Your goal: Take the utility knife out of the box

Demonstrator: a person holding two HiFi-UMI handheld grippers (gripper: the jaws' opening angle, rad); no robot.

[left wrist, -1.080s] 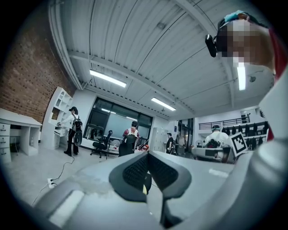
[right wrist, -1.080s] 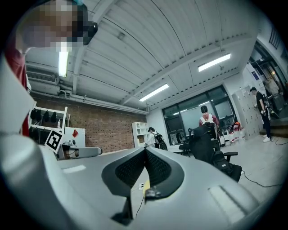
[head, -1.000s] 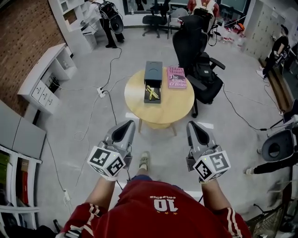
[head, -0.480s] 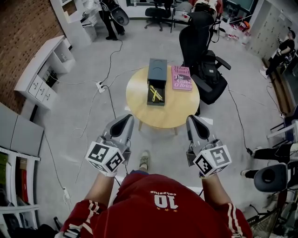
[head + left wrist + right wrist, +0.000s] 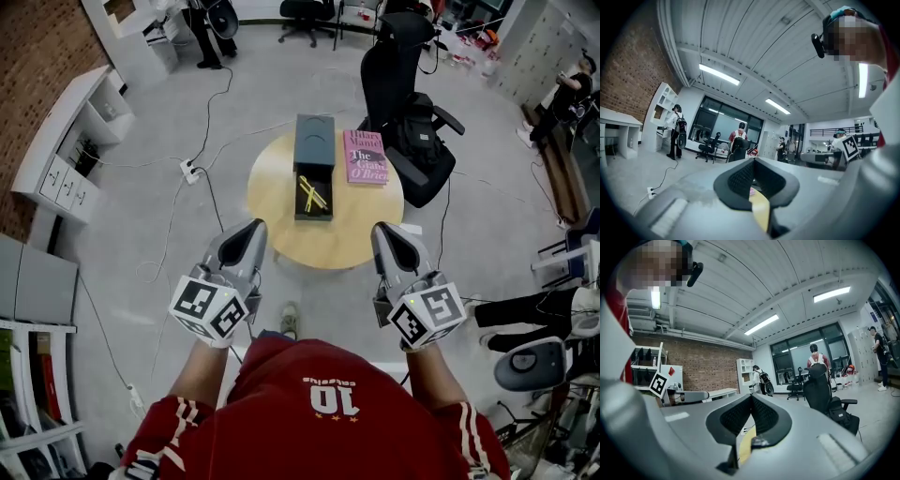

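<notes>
Strip lights (image 5: 719, 74) on the ceiling are pouring out bright, even light, flaring to pure white in both gripper views. The round table (image 5: 366, 230) is throwing only a soft shadow on the floor (image 5: 169, 234). The gripper views are bending hard toward a black circular rim, with the nearest surfaces blurring — the head view is bowing at its edges.

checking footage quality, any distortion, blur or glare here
Head view: evenly lit, sharp, edges bowed by the wide lens. Left gripper view: strong fisheye, black corners, ceiling lamp blown out. Right gripper view: same fisheye, strip light blown out.
</notes>
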